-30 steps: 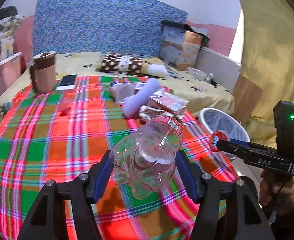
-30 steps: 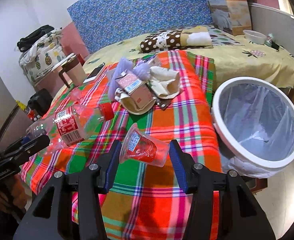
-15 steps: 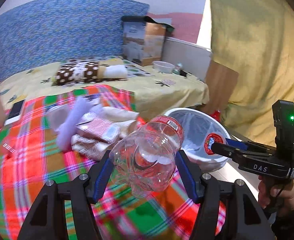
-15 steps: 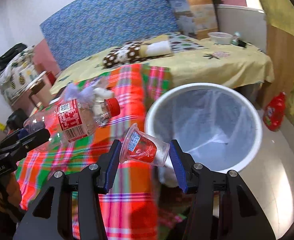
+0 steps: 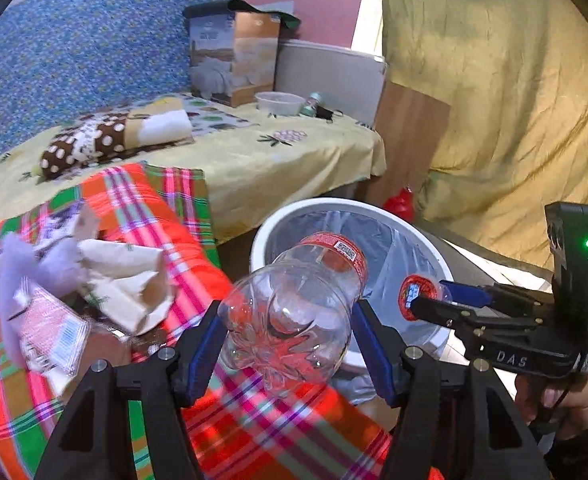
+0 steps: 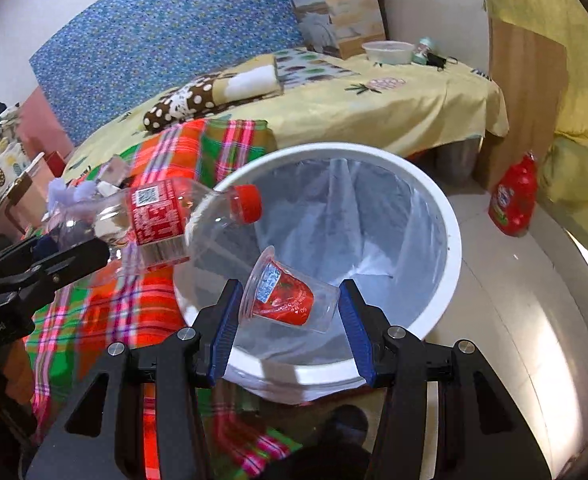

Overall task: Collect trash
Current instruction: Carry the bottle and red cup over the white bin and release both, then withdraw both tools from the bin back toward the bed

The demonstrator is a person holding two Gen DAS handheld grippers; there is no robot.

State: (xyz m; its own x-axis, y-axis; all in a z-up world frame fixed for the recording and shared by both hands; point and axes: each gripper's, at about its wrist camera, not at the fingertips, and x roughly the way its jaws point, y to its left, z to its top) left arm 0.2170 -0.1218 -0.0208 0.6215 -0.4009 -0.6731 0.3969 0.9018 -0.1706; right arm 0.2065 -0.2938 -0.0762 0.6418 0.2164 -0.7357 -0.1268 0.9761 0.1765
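Bottle: cap end hidden behind body. Plaid cloth: motion-blurred at 9 o'clock. Bin: base unseen.

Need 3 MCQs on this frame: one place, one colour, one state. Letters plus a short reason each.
1. Where is the plastic cup?
A. on the plaid blanket
B. over the open bin
C. on the floor

2. What colour is the clear bottle's cap?
A. red
B. blue
C. white

3. What state is the left gripper in?
A. open and empty
B. closed on the bottle
C. closed on a tissue

Key: B, the right gripper holds the cup in front of the bin's mouth; A, the cap is red in the right wrist view; B, both blue pads press the bottle's base.
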